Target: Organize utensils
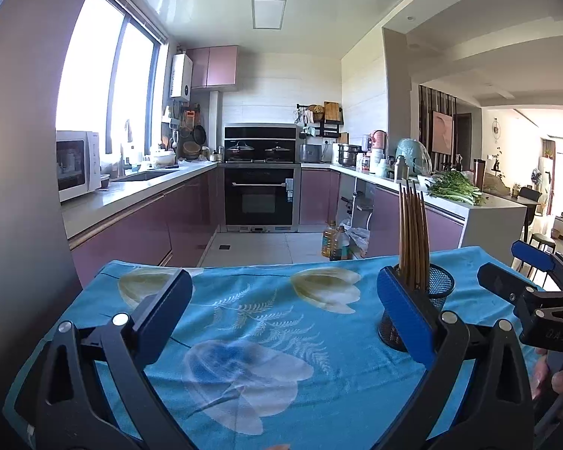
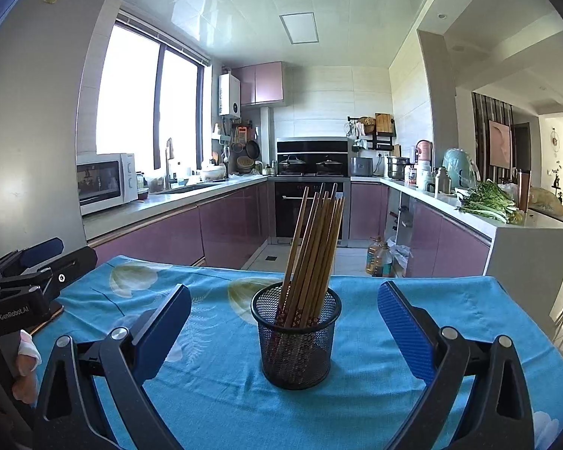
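On the tabletop (image 2: 225, 393) | chopsticks (image 2: 313, 247) upright in mesh cup (image 2: 296, 341), twelve o'clock of right gripper (image 2: 285, 332), nearer | left gripper (image 1: 285, 318), cup at two o'clock | both wide, empty.

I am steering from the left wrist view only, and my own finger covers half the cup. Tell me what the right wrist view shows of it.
Observer: The mesh cup stands upright on the blue cloth, centred ahead of the open right claw, touching neither finger.
Operator: Report the chopsticks.
Observer: The chopsticks are all in the cup, the bundle leaning right in that view.
Operator: Check my claw from that side.
Observer: The left claw shows at the left edge, off to the cup's left and holding nothing.
Operator: Say whether anything loose lies near the cup.
Observer: None on the cloth that this view shows.
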